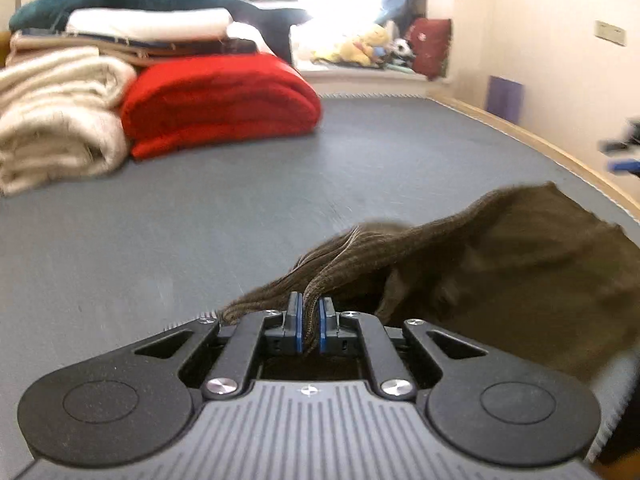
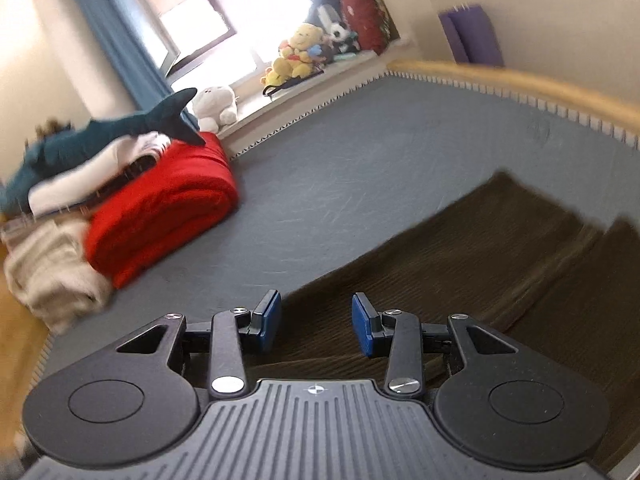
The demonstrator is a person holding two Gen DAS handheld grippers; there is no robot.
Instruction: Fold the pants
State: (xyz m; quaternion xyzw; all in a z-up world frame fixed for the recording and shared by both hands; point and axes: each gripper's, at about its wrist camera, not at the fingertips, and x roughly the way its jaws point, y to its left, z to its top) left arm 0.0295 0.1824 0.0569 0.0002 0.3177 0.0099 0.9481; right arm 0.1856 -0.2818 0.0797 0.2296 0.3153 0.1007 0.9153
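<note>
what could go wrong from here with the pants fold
1. The left hand-held gripper pinches only a thin bunched edge of the brown pants; a hard pull could slip it free.
2. The right hand-held gripper is open above the pants, holding nothing, so the cloth may drag or fold crooked on the grey mattress.
3. The pants lie near the wooden bed edge, so part of them might slide over it.
</note>
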